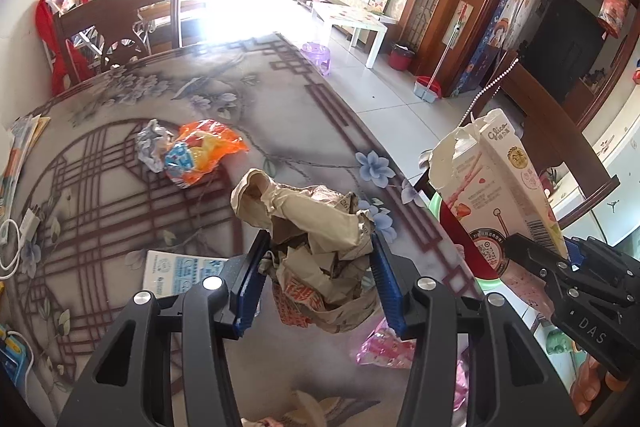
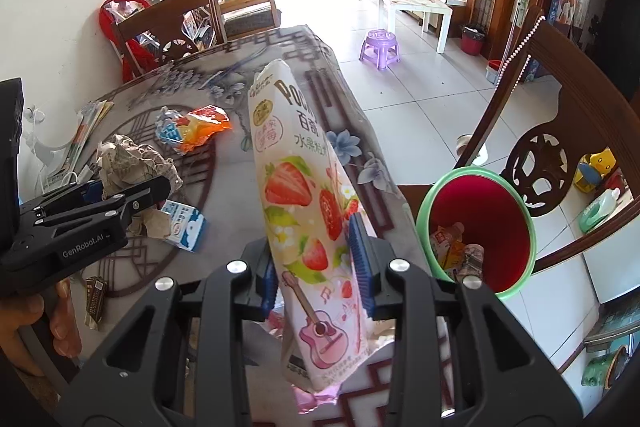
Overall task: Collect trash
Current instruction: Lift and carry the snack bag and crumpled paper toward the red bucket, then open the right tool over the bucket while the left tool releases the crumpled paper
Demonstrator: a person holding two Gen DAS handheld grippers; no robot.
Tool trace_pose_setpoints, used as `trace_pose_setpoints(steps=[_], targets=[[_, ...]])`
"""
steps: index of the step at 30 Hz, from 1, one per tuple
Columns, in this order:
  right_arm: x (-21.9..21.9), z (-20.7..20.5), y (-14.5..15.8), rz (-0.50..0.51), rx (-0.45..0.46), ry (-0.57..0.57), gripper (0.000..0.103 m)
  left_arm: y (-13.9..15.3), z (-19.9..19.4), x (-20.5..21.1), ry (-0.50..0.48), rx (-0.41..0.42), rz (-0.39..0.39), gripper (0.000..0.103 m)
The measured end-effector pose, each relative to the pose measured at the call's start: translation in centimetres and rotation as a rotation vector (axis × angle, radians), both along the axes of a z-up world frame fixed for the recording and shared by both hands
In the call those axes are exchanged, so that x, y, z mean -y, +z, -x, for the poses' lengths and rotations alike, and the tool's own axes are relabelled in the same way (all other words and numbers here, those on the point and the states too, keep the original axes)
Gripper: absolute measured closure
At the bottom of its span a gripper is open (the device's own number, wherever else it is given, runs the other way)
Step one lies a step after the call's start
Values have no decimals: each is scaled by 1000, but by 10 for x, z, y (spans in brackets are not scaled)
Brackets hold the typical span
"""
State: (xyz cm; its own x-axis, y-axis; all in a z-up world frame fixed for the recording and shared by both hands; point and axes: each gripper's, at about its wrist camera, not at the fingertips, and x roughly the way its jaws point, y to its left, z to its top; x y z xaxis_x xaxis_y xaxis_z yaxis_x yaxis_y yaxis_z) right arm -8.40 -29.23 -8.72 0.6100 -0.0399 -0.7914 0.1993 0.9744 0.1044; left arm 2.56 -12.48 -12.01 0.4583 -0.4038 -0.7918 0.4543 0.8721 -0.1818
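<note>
My left gripper [image 1: 316,271] is shut on a crumpled brown paper bag [image 1: 316,227], held above the patterned table [image 1: 120,187]. The same bag [image 2: 136,163] shows in the right wrist view, in the left gripper [image 2: 120,195]. My right gripper [image 2: 316,263] is shut on a torn pink strawberry snack box [image 2: 304,195], held upright over the table's right edge. That box [image 1: 500,195] also stands at the right in the left wrist view. A red bin with a green rim [image 2: 480,227] sits on a chair just right of the table, with some wrappers inside.
On the table lie an orange snack wrapper [image 1: 200,155], a small blue-and-white carton [image 2: 186,223], a pink wrapper [image 1: 384,347] and papers at the left edge [image 1: 24,147]. Wooden chairs stand behind the table [image 1: 120,23] and at the right [image 2: 552,131]. A purple stool [image 2: 380,47] stands on the tiled floor.
</note>
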Motion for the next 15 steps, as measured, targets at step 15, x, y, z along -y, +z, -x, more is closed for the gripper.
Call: trace_pose_setpoints(steps=[15], targets=[[65, -10, -22, -22, -52, 0, 84, -6, -2, 68, -10, -14, -24, 56]])
